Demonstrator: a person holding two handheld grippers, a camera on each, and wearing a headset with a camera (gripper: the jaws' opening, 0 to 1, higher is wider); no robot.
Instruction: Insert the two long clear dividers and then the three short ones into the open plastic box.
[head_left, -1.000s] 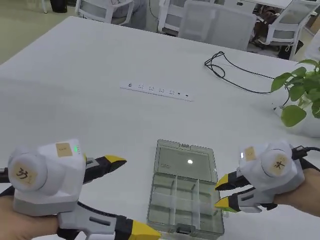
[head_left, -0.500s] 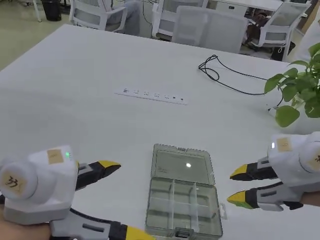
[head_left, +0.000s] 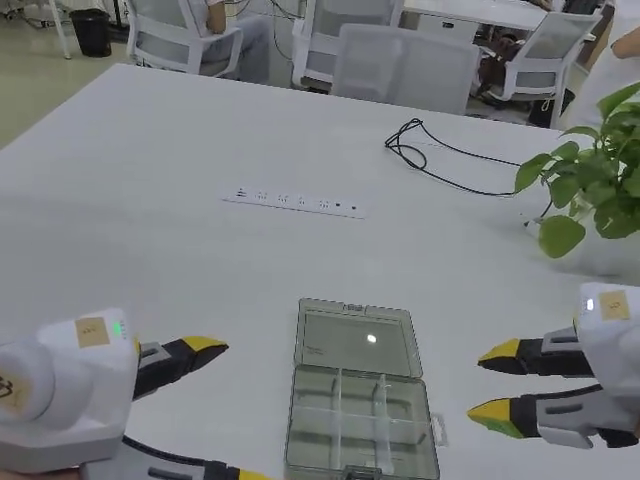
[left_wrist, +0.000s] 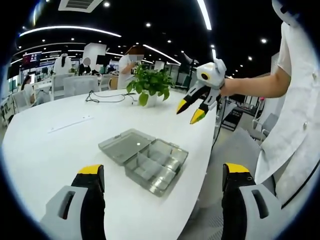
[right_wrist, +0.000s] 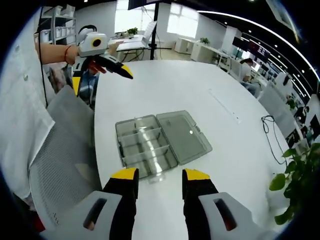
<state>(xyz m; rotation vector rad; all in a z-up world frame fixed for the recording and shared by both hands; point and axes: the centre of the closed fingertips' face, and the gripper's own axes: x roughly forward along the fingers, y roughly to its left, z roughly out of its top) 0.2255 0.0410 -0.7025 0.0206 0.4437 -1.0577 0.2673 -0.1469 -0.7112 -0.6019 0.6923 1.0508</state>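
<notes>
The clear plastic box (head_left: 360, 425) lies open near the table's front edge, its lid (head_left: 355, 340) flat on the far side. Clear dividers stand inside the tray and split it into several compartments. My left gripper (head_left: 225, 412) is left of the box, jaws wide apart and empty. My right gripper (head_left: 492, 382) hovers right of the box, open, holding nothing. In the left gripper view the box (left_wrist: 145, 157) lies ahead between the jaws of the left gripper (left_wrist: 163, 172), with the right gripper (left_wrist: 188, 115) raised beyond. The right gripper view has the box (right_wrist: 160, 142) just ahead of the right gripper (right_wrist: 160, 175).
A white power strip (head_left: 295, 203) lies mid-table beyond the box. A black cable (head_left: 430, 150) coils at the far right. A potted plant (head_left: 590, 190) stands at the right edge. Office chairs (head_left: 405, 65) line the far side of the table.
The right gripper has drawn away from the box's right edge, out to the right. The left gripper has pulled back slightly to the left. The head camera has tilted up a little.
</notes>
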